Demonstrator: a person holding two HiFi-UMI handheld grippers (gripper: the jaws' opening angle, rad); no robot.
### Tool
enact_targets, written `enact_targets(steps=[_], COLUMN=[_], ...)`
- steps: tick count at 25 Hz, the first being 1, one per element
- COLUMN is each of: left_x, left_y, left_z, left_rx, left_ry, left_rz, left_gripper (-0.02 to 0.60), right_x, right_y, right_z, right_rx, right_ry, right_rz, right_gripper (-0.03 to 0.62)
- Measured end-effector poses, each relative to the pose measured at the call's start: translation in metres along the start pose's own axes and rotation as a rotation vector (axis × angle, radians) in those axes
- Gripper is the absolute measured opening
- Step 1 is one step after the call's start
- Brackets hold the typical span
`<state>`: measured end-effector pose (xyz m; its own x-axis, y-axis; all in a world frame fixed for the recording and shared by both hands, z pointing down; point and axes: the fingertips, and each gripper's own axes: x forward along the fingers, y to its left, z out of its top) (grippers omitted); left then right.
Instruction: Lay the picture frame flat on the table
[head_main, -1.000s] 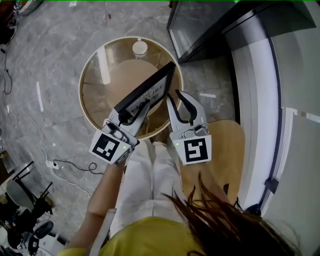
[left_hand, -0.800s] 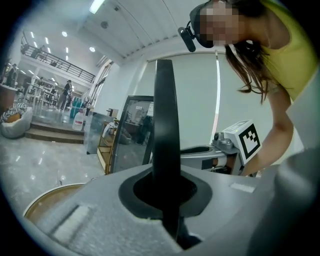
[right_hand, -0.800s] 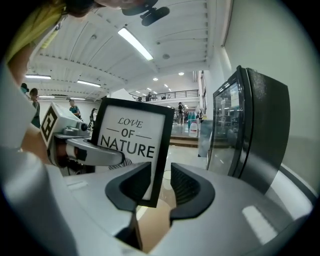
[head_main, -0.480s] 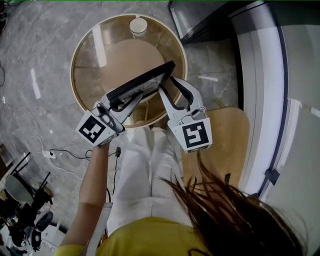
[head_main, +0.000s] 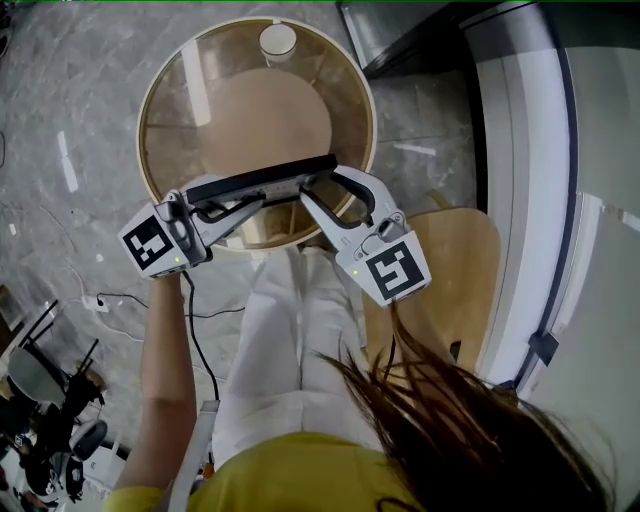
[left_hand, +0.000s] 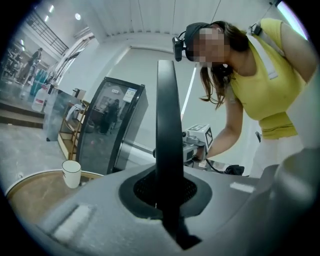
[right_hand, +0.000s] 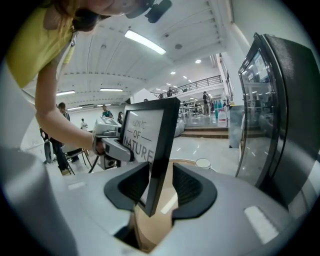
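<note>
With the picture frame (head_main: 262, 180) edge-up at the near rim of the round table (head_main: 141, 120), the left gripper (head_main: 222, 205) clamps one end while the right gripper (head_main: 322, 188) is opening its jaws around the other without pressing, so the laying-down step looks underway and next calls for the left to tip it flat.

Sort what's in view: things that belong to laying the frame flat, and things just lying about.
Job: picture frame; left gripper, shut on its edge; right gripper, jaws opening with the frame between them; round table.
Lying about: paper cup on the table; glass-door cabinet; wooden chair.
</note>
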<state>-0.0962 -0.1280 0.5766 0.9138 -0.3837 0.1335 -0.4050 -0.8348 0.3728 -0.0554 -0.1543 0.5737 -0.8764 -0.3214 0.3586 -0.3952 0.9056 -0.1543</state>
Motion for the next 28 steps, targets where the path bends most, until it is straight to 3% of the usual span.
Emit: enact_targets(steps=[3, 6, 9, 14, 21, 28], left_x=[-0.005, -0.004, 0.001, 0.001, -0.005, -0.016], left_y=[-0.001, 0.004, 0.012, 0.029, 0.046, 0.069], left_z=[-0.002, -0.005, -0.008, -0.019, -0.029, -0.046], left_rx=[0.011, 0.013, -0.001, -0.061, -0.116, -0.168], left_ry=[0.021, 0.03, 0.019, -0.015, -0.035, -0.022], left_rz=[-0.024, 0.007, 0.081, 0.207, 0.34, 0.469], left_gripper=[0.011, 0.014, 0.033, 0.122, 0.238, 0.258], right_x=[0.0, 0.002, 0.003, 0.006, 0.004, 0.002], right_y=[0.01, 0.01, 0.008, 0.004, 0.003, -0.015], right_z=[-0.004, -0.003, -0.006, -0.017, -0.028, -0.04], right_rx=[-0.018, -0.023, 0.012, 0.111, 0.126, 0.168], right_ry=[0.003, 0.029, 0.015, 0.014, 0.004, 0.009], right_rz=[0.034, 0.017, -0.019, -0.063, -0.078, -0.118], right_gripper=[0.105, 0.095, 0.086, 0.08, 0.075, 0.072])
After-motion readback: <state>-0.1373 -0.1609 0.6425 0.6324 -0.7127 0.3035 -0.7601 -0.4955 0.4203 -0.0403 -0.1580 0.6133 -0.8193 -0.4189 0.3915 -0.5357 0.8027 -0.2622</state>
